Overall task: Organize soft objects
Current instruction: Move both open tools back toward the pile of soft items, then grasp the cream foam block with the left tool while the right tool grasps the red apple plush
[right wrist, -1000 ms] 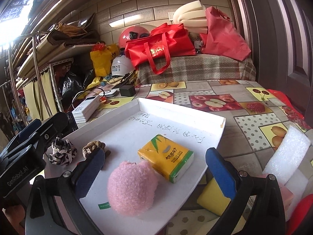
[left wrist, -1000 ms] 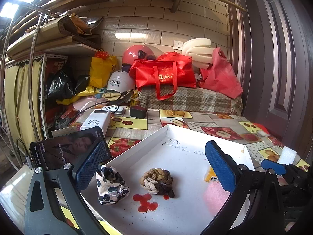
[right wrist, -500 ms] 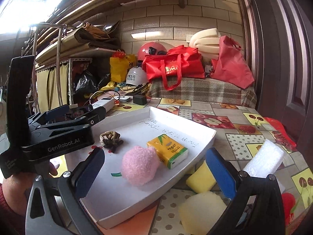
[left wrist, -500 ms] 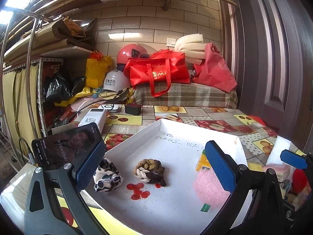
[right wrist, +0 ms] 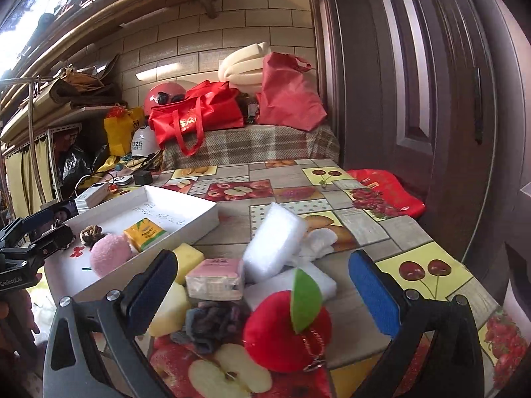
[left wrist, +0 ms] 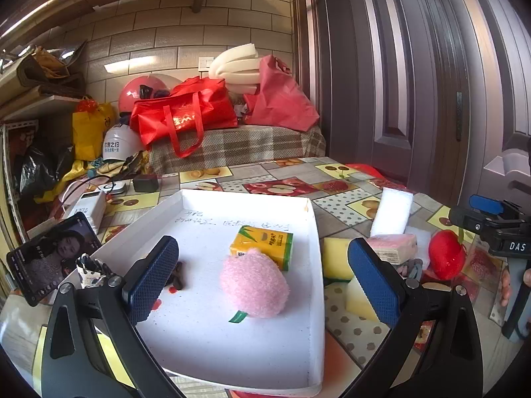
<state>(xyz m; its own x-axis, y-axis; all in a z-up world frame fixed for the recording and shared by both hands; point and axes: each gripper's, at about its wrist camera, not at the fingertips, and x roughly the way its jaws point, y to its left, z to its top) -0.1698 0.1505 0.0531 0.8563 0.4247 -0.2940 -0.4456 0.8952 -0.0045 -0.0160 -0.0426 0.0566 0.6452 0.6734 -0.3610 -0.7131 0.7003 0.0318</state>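
Lying in white tray (left wrist: 317,232): one pink pompom (left wrist: 254,287), one tissue pack (left wrist: 262,243).

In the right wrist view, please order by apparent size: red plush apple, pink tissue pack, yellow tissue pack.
1. red plush apple, though it is nearest the camera.
2. pink tissue pack.
3. yellow tissue pack, farther away in the white tray, so true size is unsure.

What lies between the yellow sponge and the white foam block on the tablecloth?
In the right wrist view, a pink tissue pack sits between the yellow sponge and the white foam block, close against both.
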